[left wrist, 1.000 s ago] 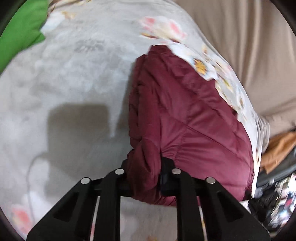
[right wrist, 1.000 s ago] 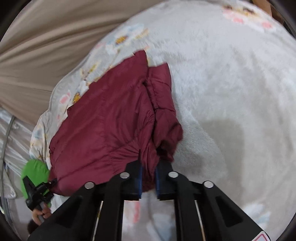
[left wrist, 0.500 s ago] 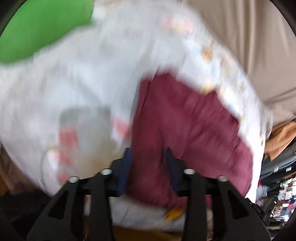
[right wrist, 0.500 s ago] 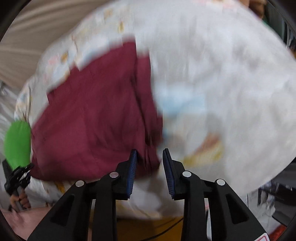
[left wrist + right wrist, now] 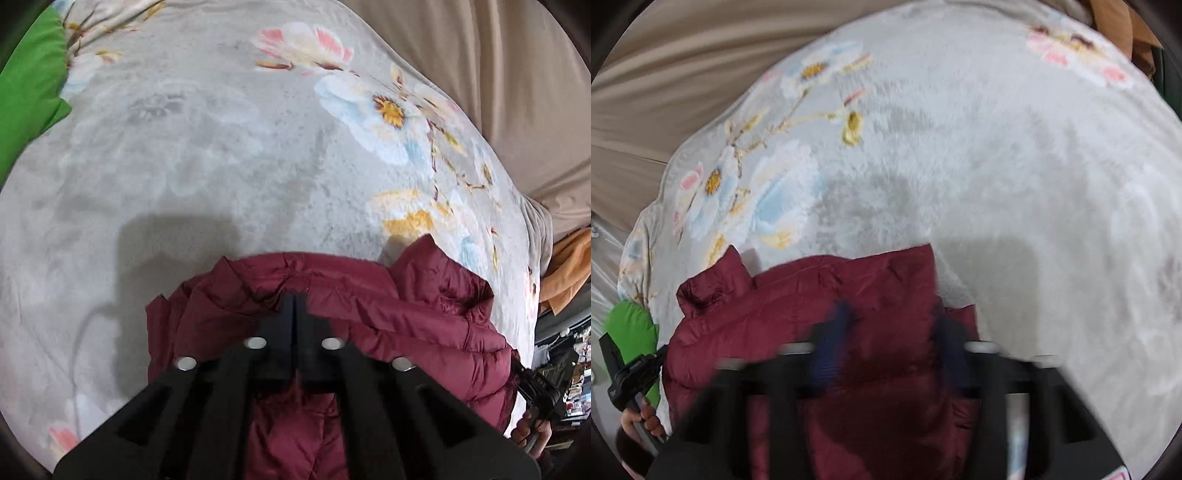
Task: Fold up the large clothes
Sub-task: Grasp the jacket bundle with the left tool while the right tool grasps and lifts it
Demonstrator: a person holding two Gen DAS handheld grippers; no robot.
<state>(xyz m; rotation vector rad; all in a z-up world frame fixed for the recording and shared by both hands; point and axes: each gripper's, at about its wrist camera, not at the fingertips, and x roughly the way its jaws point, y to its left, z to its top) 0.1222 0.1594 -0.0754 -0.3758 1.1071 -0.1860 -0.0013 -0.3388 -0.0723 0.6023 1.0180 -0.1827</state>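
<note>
Left hand-held gripper [image 5: 294, 308] is pinched tight on a ridge of the maroon puffer jacket [image 5: 388, 310], its fingers pressed together with fabric bunched at both sides. Right hand-held gripper [image 5: 892, 332] is motion-blurred but its fingers stand apart, straddling the jacket without gripping it. The jacket lies in a rumpled heap at the near edge of the bed, on a grey floral blanket [image 5: 221, 147], with a green pillow [image 5: 26, 96] at the far left corner and a beige curtain [image 5: 498, 92] beyond the far edge.

To do this fold well, the right side likely needs a firm bite on the matching edge, level with the left grip, so both lift together and the slippery quilted shell does not slide or twist. Carrying the edge over in one even sweep should keep the layers aligned.

Half a second ago both pairs of fingers were apart over a flatter jacket; since then the left has closed on it and the fabric has bunched toward the near edge.
</note>
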